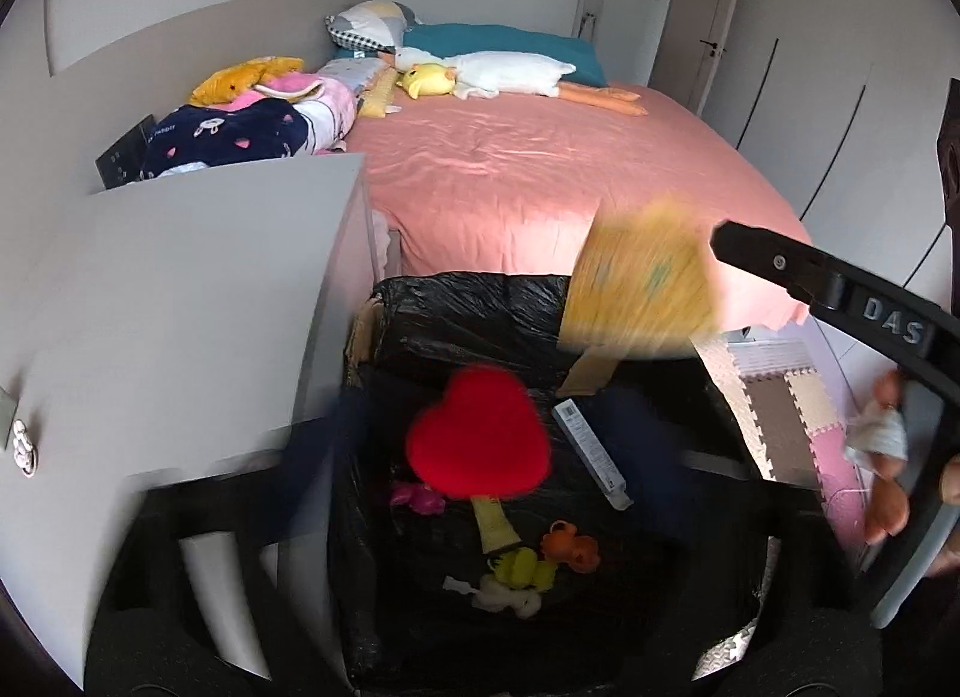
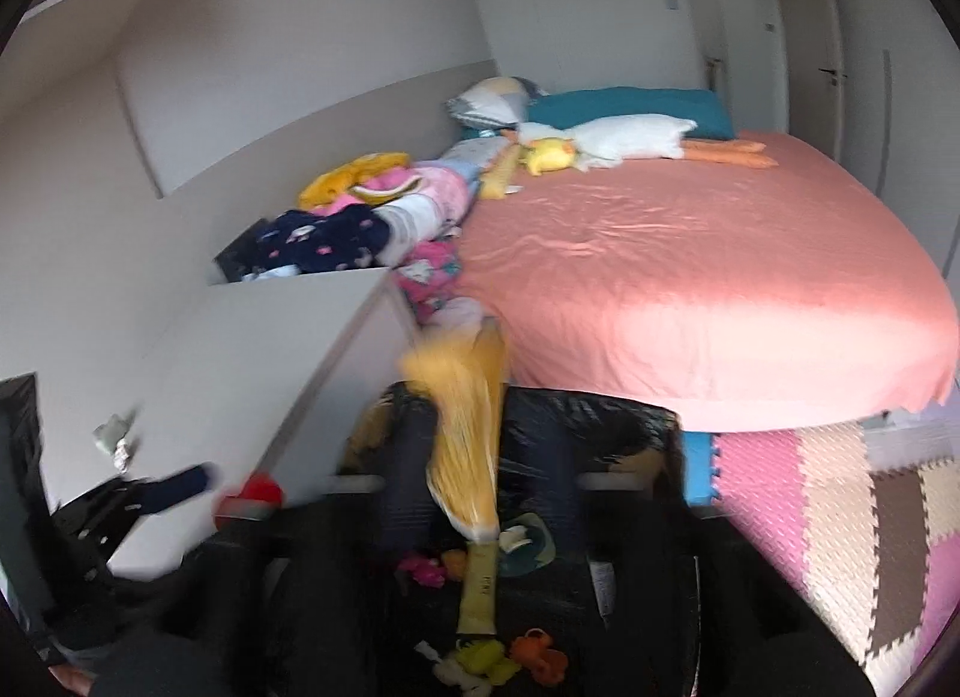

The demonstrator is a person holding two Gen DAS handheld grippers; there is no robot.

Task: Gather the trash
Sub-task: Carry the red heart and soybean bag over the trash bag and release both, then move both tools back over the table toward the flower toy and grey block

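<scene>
Left wrist view shows a blurred red heart [image 1: 478, 433] over the black-lined trash box [image 1: 468, 307], between its claw's spread fingers. A yellow packet [image 2: 465, 439] hangs upright before the right claw [image 1: 750, 253], over the same box; that grip cannot be told.

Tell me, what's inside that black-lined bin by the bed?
Inside the bin: a red heart, small pink, yellow and orange toys, and a white box. The heart hides whatever lies under it.
</scene>
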